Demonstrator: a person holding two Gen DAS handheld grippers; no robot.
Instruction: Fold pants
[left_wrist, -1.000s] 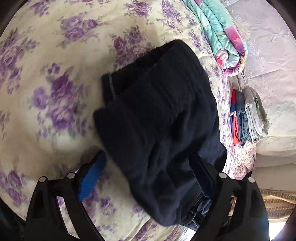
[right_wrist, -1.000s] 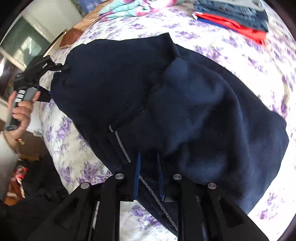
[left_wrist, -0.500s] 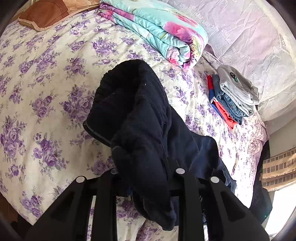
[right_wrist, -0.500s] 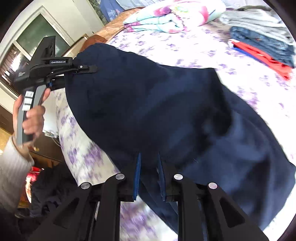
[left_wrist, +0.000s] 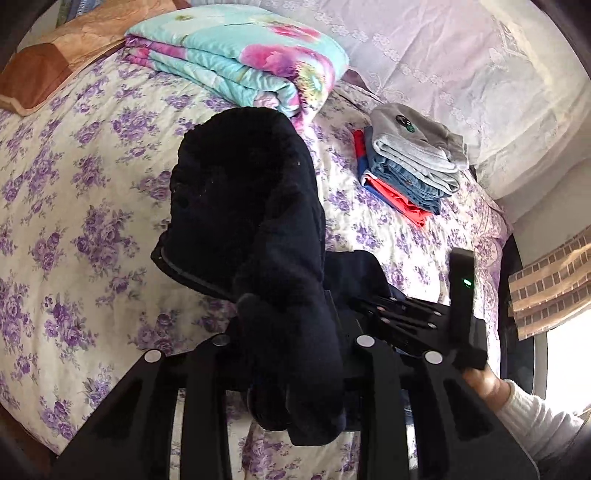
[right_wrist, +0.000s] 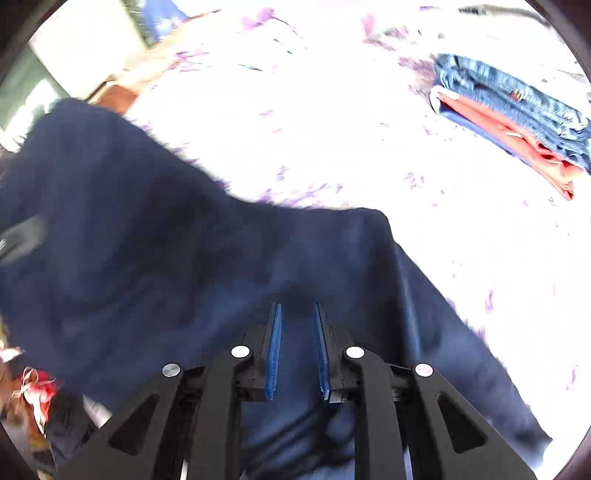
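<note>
So the fold is barely started, I'd say. The dark navy pants are bunched up and lifted off the bed, filling the middle of the left wrist view and the lower left of the right one. No flat layout, no clean crease anywhere, just a thick wad of fabric hanging between the two tools.

Left hand-held gripper: a fat clump of the pants is stuffed between the jaws, which are easing slightly apart, but the cloth hides the pads so I can't say how firmly they bite. Right hand-held gripper: jaws nearly closed, fabric running through the narrow gap between the blue pads, looks pinched.

The stack of folded clothes at the upper right of the left view is finished, probably where these end up. The folded quilt sits at the top.

Still left, as I read it: spread the pants flat on the bed, lay leg over leg, fold them down, add to the stack.
</note>
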